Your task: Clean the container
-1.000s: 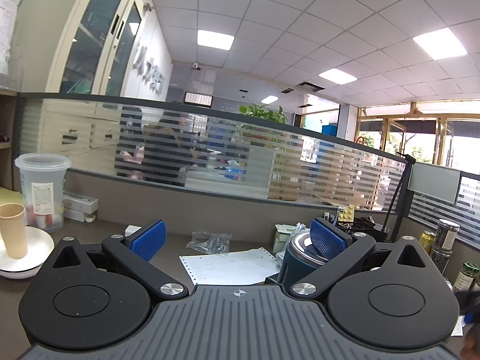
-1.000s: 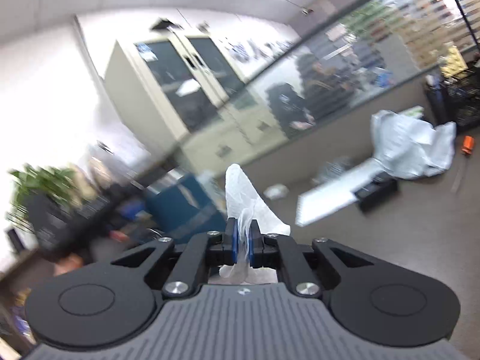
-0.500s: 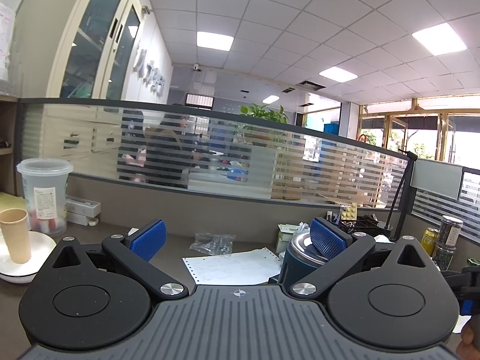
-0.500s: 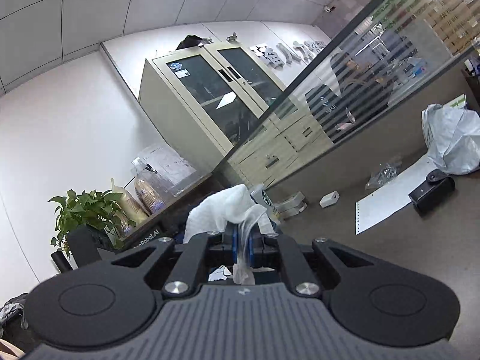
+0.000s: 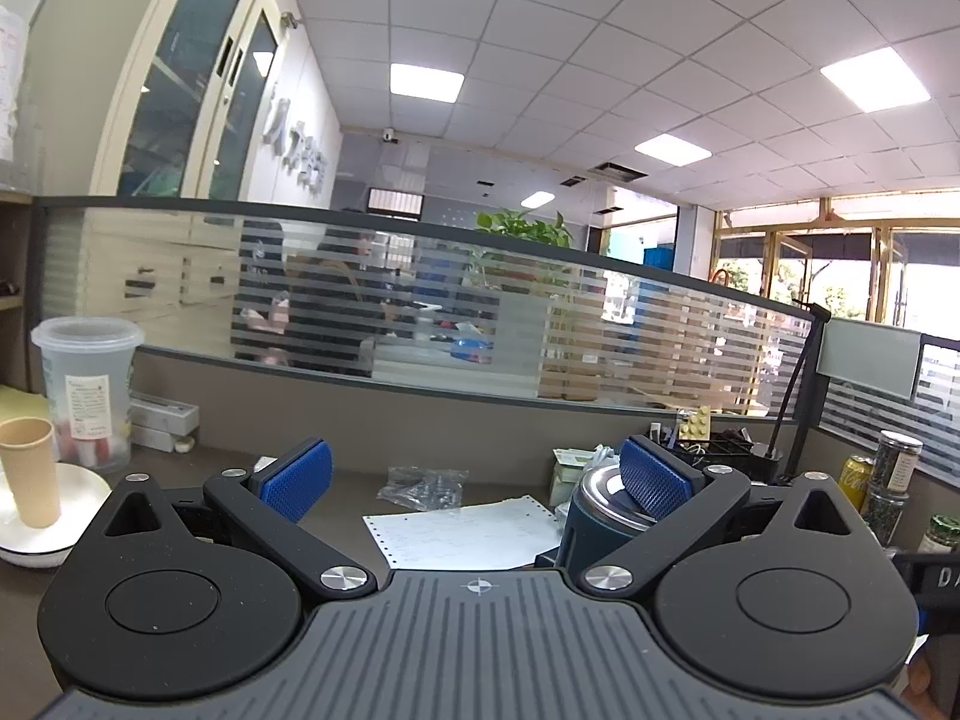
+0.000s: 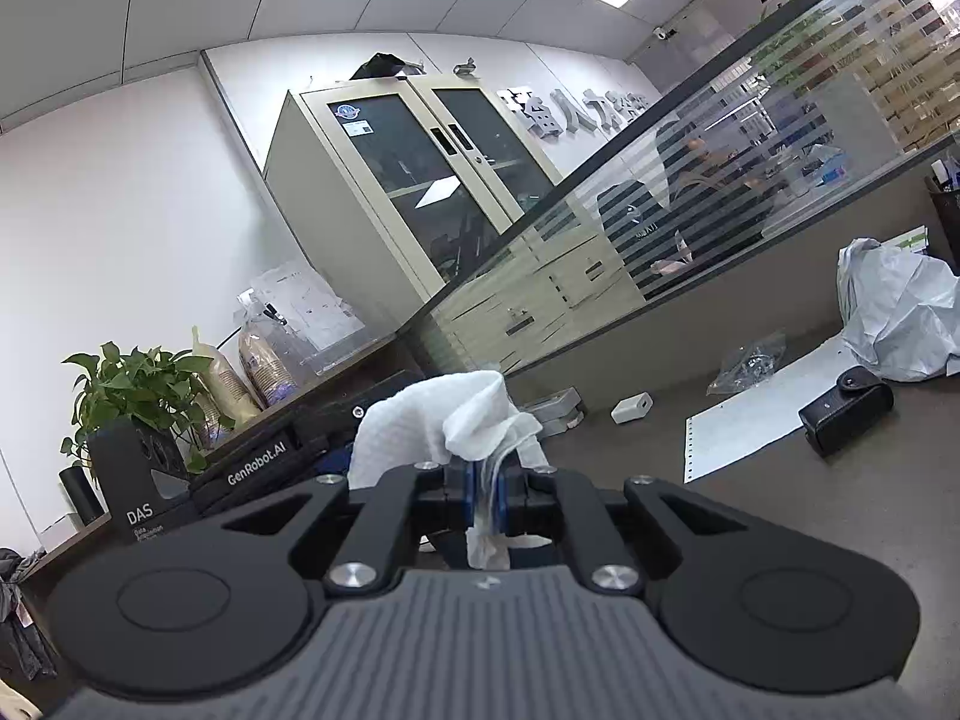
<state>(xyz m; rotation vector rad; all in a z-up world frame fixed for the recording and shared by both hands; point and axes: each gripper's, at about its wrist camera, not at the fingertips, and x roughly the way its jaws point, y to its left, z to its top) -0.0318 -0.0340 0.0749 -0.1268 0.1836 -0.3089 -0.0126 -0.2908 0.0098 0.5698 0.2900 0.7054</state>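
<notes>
Since a second ago my right gripper (image 6: pixel 485 495) has swung around, so the plant, the black boxes and the tall cabinet now fill its view where the desk and the white bag used to be. My left gripper (image 5: pixel 474 480) has stayed put the whole time.

My right gripper is squeezed tight on a white paper towel (image 6: pixel 447 414). The towel sticks up in a soft, crumpled puff above the blue pads, and a thin tail hangs down below them. It is very light and floppy, and I think it could tear or slip out if I rub too hard.

My left gripper is wide open and holds nothing. The container (image 5: pixel 603 516) is a dark blue round pot with a shiny silver top. It stands on the desk (image 5: pixel 360 498) just past my right-hand blue pad (image 5: pixel 654 486), which hides part of it. It sits next to a sheet of white paper (image 5: pixel 462 534).

I think the pot is hard and smooth, so it may be slippery. It looks sturdy, not easy to break. The best place to hold it seems to be around its straight blue side, with one pad on each side, below the shiny rim. Then the towel can wipe the top.
</notes>
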